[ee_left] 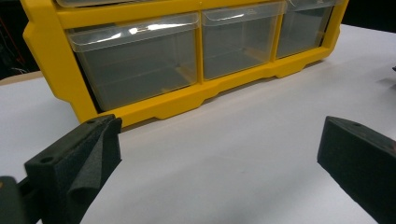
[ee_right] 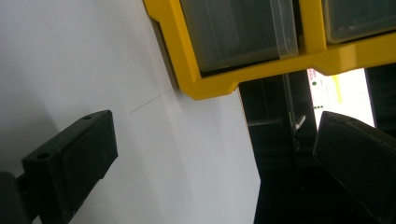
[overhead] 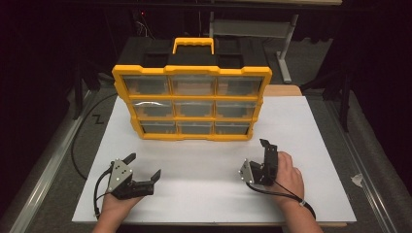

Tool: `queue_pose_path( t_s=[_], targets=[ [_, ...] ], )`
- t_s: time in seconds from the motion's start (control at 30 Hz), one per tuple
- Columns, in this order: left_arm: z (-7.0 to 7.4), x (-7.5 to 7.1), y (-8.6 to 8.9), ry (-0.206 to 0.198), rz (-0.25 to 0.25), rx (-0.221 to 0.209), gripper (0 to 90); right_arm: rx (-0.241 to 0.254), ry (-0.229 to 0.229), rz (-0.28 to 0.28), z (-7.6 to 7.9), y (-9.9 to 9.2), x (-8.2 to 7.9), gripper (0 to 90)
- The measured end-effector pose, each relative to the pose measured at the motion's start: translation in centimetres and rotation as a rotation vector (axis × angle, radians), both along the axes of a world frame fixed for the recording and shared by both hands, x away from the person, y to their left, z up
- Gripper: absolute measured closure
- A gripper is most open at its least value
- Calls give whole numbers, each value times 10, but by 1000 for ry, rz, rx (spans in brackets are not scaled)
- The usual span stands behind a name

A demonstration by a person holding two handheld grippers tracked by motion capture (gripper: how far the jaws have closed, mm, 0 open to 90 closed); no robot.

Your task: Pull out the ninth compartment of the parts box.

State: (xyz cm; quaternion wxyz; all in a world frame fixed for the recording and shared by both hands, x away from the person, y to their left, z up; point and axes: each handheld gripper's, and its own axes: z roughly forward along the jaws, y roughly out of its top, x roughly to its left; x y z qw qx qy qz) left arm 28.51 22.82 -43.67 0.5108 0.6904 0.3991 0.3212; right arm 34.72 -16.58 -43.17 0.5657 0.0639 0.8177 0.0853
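A yellow organizer (overhead: 192, 103) with a black back and a yellow handle (overhead: 193, 44) stands upright on the white board (overhead: 301, 145). It has three rows of clear plastic drawers (overhead: 193, 108), all pushed in. My left gripper (overhead: 144, 165) rests low on the board, front left of the organizer, open and holding nothing. In the left gripper view, the left gripper (ee_left: 217, 158) faces the bottom row of drawers (ee_left: 135, 60). My right gripper (overhead: 266, 149) is rolled on its side, front right of the organizer. The right gripper (ee_right: 215, 158) is open and empty, with the organizer's lower corner (ee_right: 210, 81) ahead.
The board lies on a grey table with a metal rail (overhead: 46, 165) along the left side. A black cable (overhead: 80, 141) curves over the table's left part. A grey metal stand (overhead: 284, 58) rises behind the organizer. Beyond the table it is dark.
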Motion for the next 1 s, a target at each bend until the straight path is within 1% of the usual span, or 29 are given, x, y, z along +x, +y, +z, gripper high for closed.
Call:
queue_pose_path(
  t_s=[0.17,0.2,0.3,0.5,0.53,0.57,0.6,0.63,0.77,0.83,0.87,1.0],
  targets=[
    [0,0,0,1,-2,-1,2,-57,-11,-5,-3,1,0,21],
    [0,0,0,1,-2,0,2,-73,-21,-1,-3,1,0,21],
    [0,0,0,3,-4,-1,2,-98,-29,5,-3,0,1,35],
    [0,0,-1,3,-12,0,2,-114,-48,8,-2,-1,0,53],
    [0,0,-2,2,-13,-1,2,-116,-55,3,-2,-1,-1,69],
    [0,0,-2,2,-13,-2,2,-116,-44,11,-2,-1,-2,83],
    [0,0,-2,2,-14,-2,2,-124,-54,14,-3,0,-3,87],
    [0,0,-2,2,-15,-4,2,-120,-54,15,-3,1,-4,94],
    [0,-1,-3,2,-21,-4,2,-131,-85,33,-1,5,-6,122],
    [0,-1,-3,-2,-22,-6,2,-127,-91,42,-2,7,-7,150],
    [0,-1,-3,-4,-25,-4,2,-125,-90,37,-2,9,-9,164],
    [1,-1,-3,-3,-28,-5,2,-133,-104,49,-4,13,-10,194]
  ],
)
